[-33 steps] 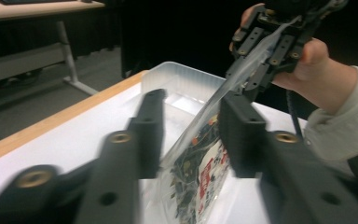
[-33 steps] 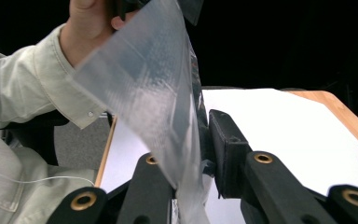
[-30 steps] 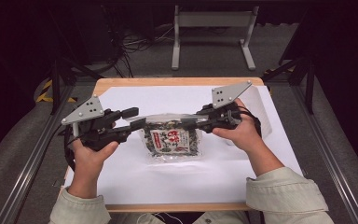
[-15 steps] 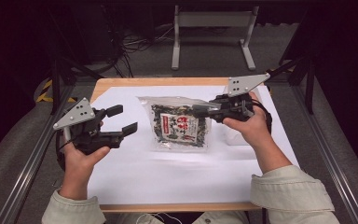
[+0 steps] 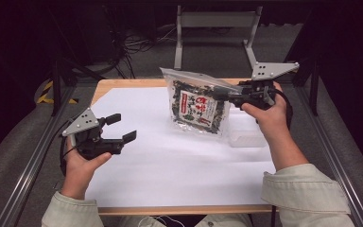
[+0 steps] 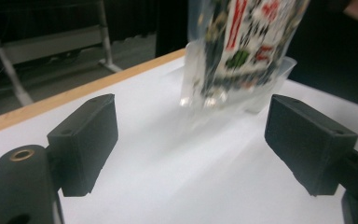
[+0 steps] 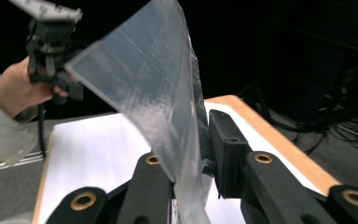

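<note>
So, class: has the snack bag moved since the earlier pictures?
Yes. The snack bag, clamped in the right gripper, has risen off the white sheet and shifted right, toward the table's far edge.

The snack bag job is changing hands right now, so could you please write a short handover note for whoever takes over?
Right gripper: shut on the top edge of the snack bag, holding it lifted and roughly upright over the far right of the white sheet.
Left gripper: open, holding nothing, held over the sheet's left side.
A clear container sits on the sheet just right of the bag and below it.
Done: bag picked up off the table.
Left: probably setting the bag into the container; I cannot tell for sure. Keep the right grip firm meanwhile.
</note>
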The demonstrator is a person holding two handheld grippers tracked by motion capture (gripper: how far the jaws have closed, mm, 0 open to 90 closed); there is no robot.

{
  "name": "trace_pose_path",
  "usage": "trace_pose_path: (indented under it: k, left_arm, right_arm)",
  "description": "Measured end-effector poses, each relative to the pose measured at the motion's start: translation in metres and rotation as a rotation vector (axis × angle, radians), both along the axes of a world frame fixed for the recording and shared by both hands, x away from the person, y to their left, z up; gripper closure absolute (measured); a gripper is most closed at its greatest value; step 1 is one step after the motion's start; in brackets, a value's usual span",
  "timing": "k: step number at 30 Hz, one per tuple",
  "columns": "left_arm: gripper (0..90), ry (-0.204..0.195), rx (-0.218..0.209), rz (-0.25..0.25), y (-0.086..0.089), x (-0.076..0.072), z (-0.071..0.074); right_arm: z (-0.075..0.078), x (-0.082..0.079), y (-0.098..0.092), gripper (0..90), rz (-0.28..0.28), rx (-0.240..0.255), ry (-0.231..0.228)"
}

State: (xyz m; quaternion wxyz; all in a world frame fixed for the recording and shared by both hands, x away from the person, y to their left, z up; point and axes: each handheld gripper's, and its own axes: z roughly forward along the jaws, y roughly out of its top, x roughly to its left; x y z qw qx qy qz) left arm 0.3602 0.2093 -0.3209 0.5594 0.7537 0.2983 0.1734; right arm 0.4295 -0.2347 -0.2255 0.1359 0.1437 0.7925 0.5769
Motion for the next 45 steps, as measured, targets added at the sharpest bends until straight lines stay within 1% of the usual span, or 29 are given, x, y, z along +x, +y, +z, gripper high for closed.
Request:
trace_pose_path:
  k: [1,5,6,8,10,11,13,14,16,17,18,20,22,23,25,26,27,28,30,32,33,36,37,39,40,41,42,45]
  left_arm:
    - [18.2,0.0,0.0,0.0,0.0,0.0,0.0]
    - [18.2,0.001,0.012,0.021,0.002,0.008,-0.015]
    - [18.8,0.011,0.025,0.02,0.002,0.011,-0.019]
    - [20.1,0.004,0.033,0.023,0.002,0.014,-0.026]
    - [20.7,-0.013,0.045,0.027,0.002,0.019,-0.035]
    - [20.6,-0.013,0.045,0.027,0.002,0.019,-0.035]
    - [20.2,-0.016,0.036,0.031,0.003,0.022,-0.041]
    - [18.3,-0.013,0.034,0.036,0.003,0.023,-0.042]
    - [17.7,0.002,0.023,0.042,0.005,0.025,-0.046]
    - [15.9,0.018,0.005,0.041,0.006,0.027,-0.049]
    - [15.3,0.024,0.0,0.042,0.006,0.028,-0.051]
    - [13.8,0.022,0.005,0.04,0.007,0.029,-0.053]
    - [13.1,0.02,-0.006,0.041,0.008,0.03,-0.057]
    - [12.5,0.021,-0.001,0.04,0.008,0.031,-0.058]
    - [10.4,-0.009,0.019,0.051,0.007,0.03,-0.061]
    - [8.9,-0.006,0.025,0.056,0.006,0.03,-0.063]
    - [9.2,0.026,0.018,0.051,0.006,0.031,-0.064]
    - [9.1,0.026,0.018,0.051,0.006,0.031,-0.064]
    - [8.7,0.048,0.012,0.042,0.006,0.032,-0.067]
    - [8.3,0.053,0.014,0.041,0.006,0.033,-0.068]
    - [8.3,0.062,0.016,0.04,0.006,0.033,-0.07]
    - [8.7,0.065,0.024,0.042,0.006,0.034,-0.072]
    - [9.1,0.074,0.028,0.042,0.006,0.034,-0.074]
    - [9.2,0.074,0.042,0.043,0.007,0.034,-0.074]
    - [9.2,0.078,0.042,0.042,0.007,0.034,-0.075]
    - [9.3,0.074,0.042,0.042,0.007,0.034,-0.075]
    - [9.3,0.071,0.04,0.042,0.007,0.034,-0.075]
    - [9.4,0.071,0.042,0.042,0.007,0.034,-0.075]
  right_arm:
    - [0.0,0.0,0.0,77.8,0.0,0.0,0.0]
    - [0.004,0.003,-0.01,77.8,-0.054,-0.001,-0.017]
    - [0.005,0.004,-0.013,77.8,-0.064,-0.003,-0.02]
    - [0.007,0.006,-0.019,77.8,-0.089,-0.001,-0.024]
    - [0.009,0.009,-0.027,77.8,-0.115,0.001,-0.03]
    - [0.009,0.009,-0.027,77.8,-0.115,0.001,-0.03]
    - [0.01,0.01,-0.032,77.8,-0.135,0.005,-0.027]
    - [0.011,0.013,-0.036,77.8,-0.15,0.003,-0.03]
    - [0.012,0.014,-0.038,77.8,-0.16,0.002,-0.033]
    - [0.014,0.016,-0.042,77.8,-0.173,0.001,-0.035]
    - [0.014,0.017,-0.044,77.8,-0.183,0.001,-0.034]
    - [0.015,0.018,-0.046,77.8,-0.192,0.001,-0.035]
    - [0.015,0.021,-0.051,77.8,-0.208,0.0,-0.038]
    - [0.015,0.022,-0.053,77.8,-0.217,0.0,-0.036]
    - [0.014,0.025,-0.059,77.8,-0.233,0.002,-0.042]
    - [0.014,0.026,-0.062,77.7,-0.242,0.0,-0.047]
    - [0.015,0.028,-0.066,77.7,-0.258,-0.008,-0.053]
    - [0.015,0.028,-0.066,77.7,-0.258,-0.008,-0.053]
    - [0.017,0.031,-0.072,77.8,-0.278,-0.011,-0.057]
    - [0.017,0.032,-0.074,77.8,-0.284,-0.013,-0.058]
    - [0.018,0.032,-0.079,77.8,-0.297,-0.015,-0.062]
    - [0.019,0.032,-0.083,77.7,-0.311,-0.014,-0.067]
    - [0.019,0.032,-0.085,77.7,-0.317,-0.013,-0.071]
    - [0.019,0.032,-0.089,77.7,-0.327,-0.012,-0.073]
    - [0.02,0.032,-0.09,77.7,-0.334,-0.013,-0.075]
    - [0.02,0.032,-0.093,77.8,-0.346,-0.02,-0.081]
    - [0.02,0.032,-0.093,77.8,-0.346,-0.02,-0.081]
    - [0.021,0.032,-0.099,77.7,-0.37,-0.028,-0.088]
